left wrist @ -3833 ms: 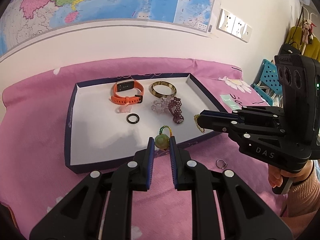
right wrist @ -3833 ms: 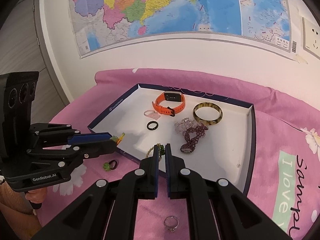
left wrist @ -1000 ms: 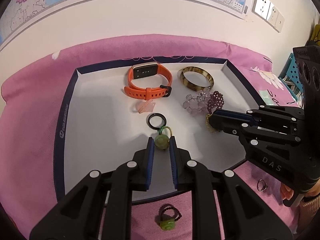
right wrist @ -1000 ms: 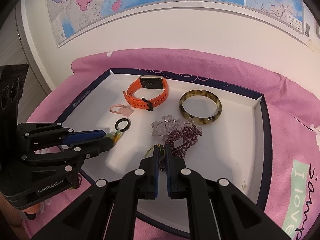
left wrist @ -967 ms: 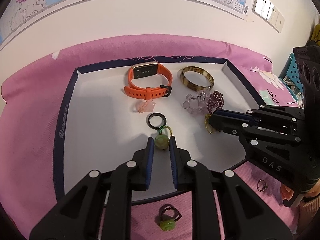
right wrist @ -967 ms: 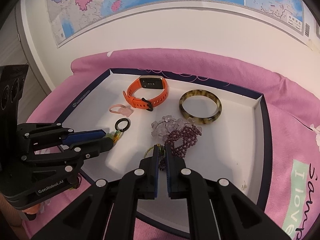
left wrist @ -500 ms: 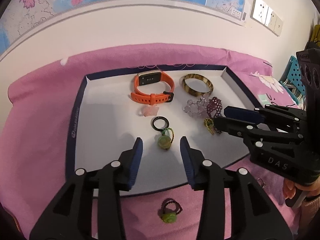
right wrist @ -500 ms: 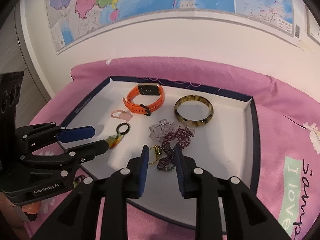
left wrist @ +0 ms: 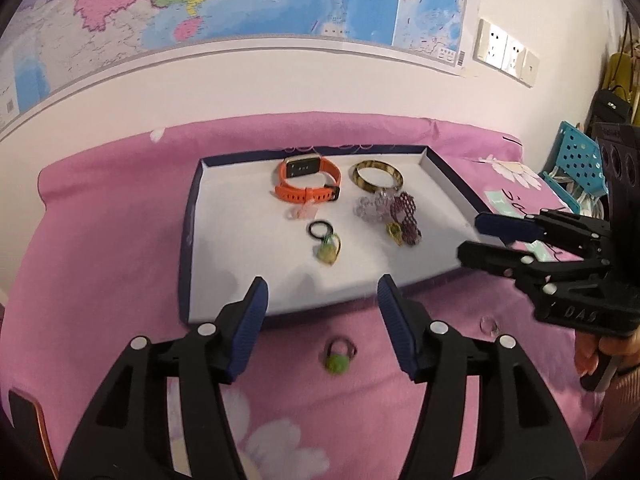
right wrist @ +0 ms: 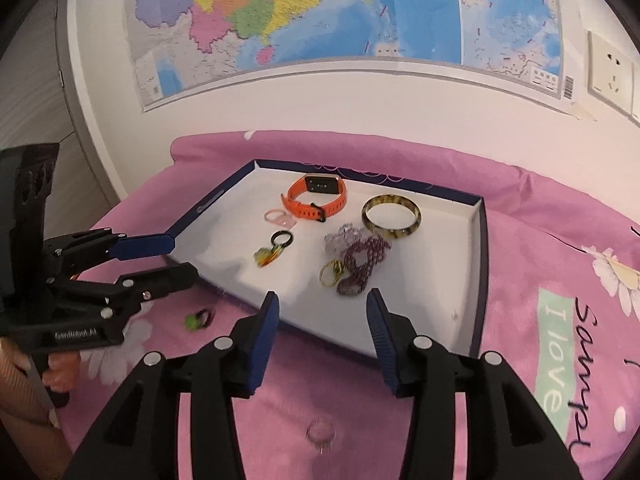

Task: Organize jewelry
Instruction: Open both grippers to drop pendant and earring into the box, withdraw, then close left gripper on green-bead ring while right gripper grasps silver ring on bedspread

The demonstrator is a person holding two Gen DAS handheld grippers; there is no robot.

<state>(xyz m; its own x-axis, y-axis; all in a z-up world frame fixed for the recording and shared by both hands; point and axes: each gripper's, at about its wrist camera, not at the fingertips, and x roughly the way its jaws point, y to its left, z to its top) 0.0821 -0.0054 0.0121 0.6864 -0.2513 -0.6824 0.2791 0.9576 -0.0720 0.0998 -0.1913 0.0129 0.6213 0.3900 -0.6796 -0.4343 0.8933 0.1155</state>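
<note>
On the pink bedspread point(left wrist: 100, 248), the white tray point(left wrist: 240, 272) already holds the orange watch point(left wrist: 308, 184), amber bangle point(left wrist: 378, 176), bead bracelets and a green pendant point(left wrist: 327, 252). Both the left gripper point(left wrist: 322, 316) and right gripper point(right wrist: 322, 320) hang wide open, holding nothing. Still outside the tray lie a green ring point(left wrist: 337, 358) and a small silver ring point(right wrist: 321, 434), so the task looks mostly done.

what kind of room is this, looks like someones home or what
Probably a bedroom or spare room in a home, though that is a guess. A pink floral bedsheet covers the surface under the jewelry tray, a big wall map hangs above it, and household wall sockets sit beside the map.
</note>
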